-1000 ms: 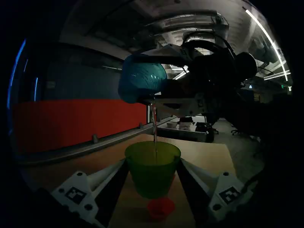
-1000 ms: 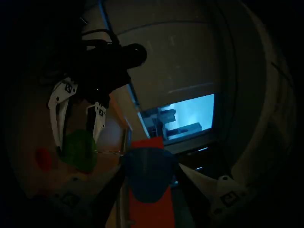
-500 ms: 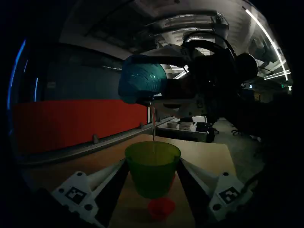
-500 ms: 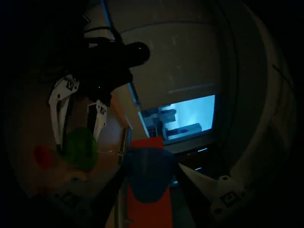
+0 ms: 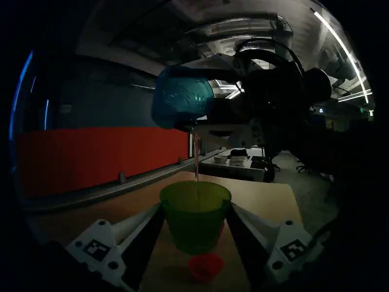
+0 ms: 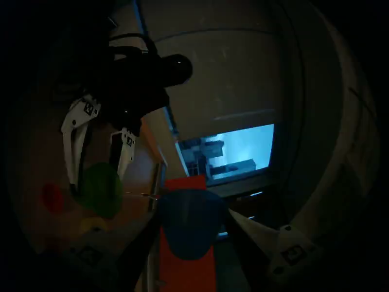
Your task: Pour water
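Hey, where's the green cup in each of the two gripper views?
Left gripper view: the green cup sits lower centre, between the left gripper's own fingers.
Right gripper view: the green cup is at the left, between the farther gripper's white fingers.
Shared landmark: the tilted blue cup, sending a thin stream into the green one.

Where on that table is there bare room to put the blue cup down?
The wooden table is bare right of the green plastic cup, toward its far corner, and left of it. Crowded near the cup's base: a small red cup sits between the fingers of the left gripper.
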Demonstrator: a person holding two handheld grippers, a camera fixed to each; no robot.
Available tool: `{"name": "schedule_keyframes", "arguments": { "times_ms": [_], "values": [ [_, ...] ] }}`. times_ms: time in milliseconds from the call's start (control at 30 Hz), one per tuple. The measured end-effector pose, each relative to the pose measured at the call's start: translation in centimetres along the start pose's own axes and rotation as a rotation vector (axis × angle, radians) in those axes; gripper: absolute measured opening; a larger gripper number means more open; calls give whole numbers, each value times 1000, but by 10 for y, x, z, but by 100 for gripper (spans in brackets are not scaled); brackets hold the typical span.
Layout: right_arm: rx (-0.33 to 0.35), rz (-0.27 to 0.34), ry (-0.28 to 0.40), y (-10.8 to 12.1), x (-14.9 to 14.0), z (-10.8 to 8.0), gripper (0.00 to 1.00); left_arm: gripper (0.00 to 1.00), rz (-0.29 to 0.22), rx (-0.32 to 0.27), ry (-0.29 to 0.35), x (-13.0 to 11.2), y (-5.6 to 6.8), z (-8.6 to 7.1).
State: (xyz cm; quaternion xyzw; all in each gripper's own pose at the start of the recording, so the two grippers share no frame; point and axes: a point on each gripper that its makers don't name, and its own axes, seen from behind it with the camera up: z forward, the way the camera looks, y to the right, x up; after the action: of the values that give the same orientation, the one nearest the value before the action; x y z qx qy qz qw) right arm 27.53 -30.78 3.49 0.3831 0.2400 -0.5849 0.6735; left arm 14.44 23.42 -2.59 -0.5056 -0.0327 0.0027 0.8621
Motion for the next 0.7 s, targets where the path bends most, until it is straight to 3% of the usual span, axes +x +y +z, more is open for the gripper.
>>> {"name": "schedule_keyframes", "arguments": {
  "times_ms": [700],
  "values": [
    [-3, -39, -1, -1, 4, 1, 92, 84, 7, 7, 8, 4, -2, -2]
  ]
}}
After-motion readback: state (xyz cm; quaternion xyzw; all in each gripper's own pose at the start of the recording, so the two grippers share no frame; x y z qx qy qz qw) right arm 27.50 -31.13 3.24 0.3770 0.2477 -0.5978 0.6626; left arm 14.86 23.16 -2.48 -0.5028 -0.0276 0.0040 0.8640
